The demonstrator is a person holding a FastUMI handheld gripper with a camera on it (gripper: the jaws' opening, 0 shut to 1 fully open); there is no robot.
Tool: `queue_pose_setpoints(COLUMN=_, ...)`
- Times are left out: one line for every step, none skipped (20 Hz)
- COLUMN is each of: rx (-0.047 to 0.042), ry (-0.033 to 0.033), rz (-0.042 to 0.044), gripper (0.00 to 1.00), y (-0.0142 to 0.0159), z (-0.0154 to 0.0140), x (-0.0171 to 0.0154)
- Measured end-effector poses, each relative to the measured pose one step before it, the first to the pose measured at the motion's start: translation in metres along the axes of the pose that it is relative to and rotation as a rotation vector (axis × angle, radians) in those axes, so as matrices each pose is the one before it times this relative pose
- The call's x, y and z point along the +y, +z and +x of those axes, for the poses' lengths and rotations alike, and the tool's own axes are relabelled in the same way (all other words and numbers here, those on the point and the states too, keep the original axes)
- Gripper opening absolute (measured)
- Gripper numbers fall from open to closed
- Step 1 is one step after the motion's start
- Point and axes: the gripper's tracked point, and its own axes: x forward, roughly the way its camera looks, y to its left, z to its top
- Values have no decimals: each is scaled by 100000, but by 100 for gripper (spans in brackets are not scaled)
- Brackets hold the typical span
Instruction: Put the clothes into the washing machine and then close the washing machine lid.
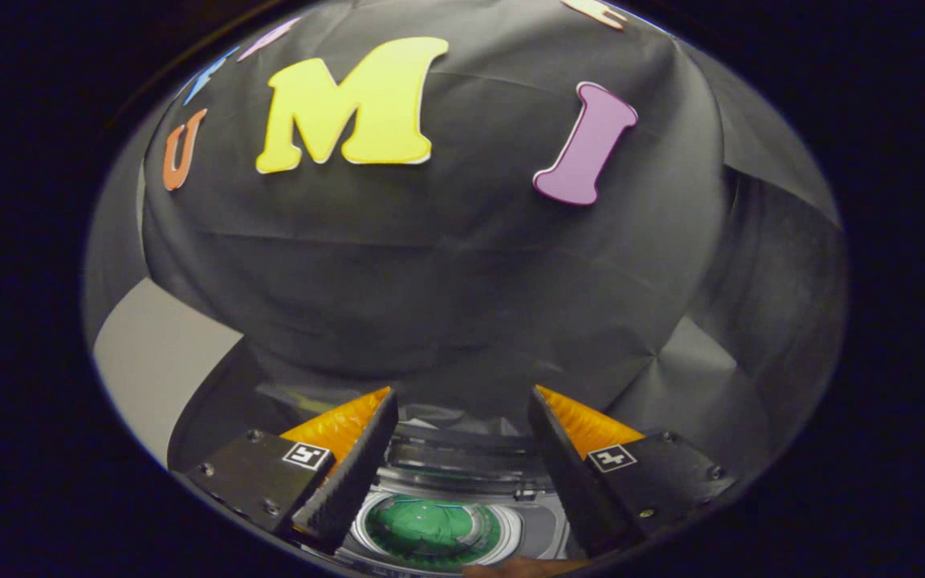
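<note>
From my end the claw [462, 417] has its two fingers spread apart with nothing between them, poised high over the washing machine [462, 502]. Below and between the fingers I see the machine's round drum mouth [433, 526] with something green inside, which I take to be the clothes, though it is too small to be sure. The lid [462, 449] appears raised at the back, so I judge loading may be done and closing the lid is left.
</note>
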Motion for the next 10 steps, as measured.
queue_pose_setpoints(rx=894, ry=-1392, rz=186, gripper=100, y=81, z=1242, x=-288)
queue_pose_setpoints(rx=352, ry=356, rz=933, gripper=100, y=33, z=775, x=181)
queue_pose_setpoints(rx=1668, ry=-282, rz=1356, gripper=100, y=-496, z=824, x=-19)
queue_pose_setpoints(rx=1699, ry=-115, rz=1750, gripper=100, y=-402, z=491, x=106)
queue_pose_setpoints(rx=-34, ry=969, rz=2817, gripper=100, y=-418, z=165, x=-98)
queue_pose_setpoints(rx=44, ry=415, rz=3169, gripper=100, y=-457, z=397, x=-13)
queue_pose_setpoints(rx=-459, ry=794, rz=3050, gripper=100, y=-140, z=-193, x=156)
queue_pose_setpoints(rx=-415, ry=1003, rz=3161, gripper=100, y=-137, z=-103, x=77)
queue_pose_setpoints(rx=-2730, ry=847, rz=1991, gripper=100, y=168, z=-119, x=55)
queue_pose_setpoints(rx=-1179, ry=431, rz=-985, gripper=100, y=-38, z=121, x=82)
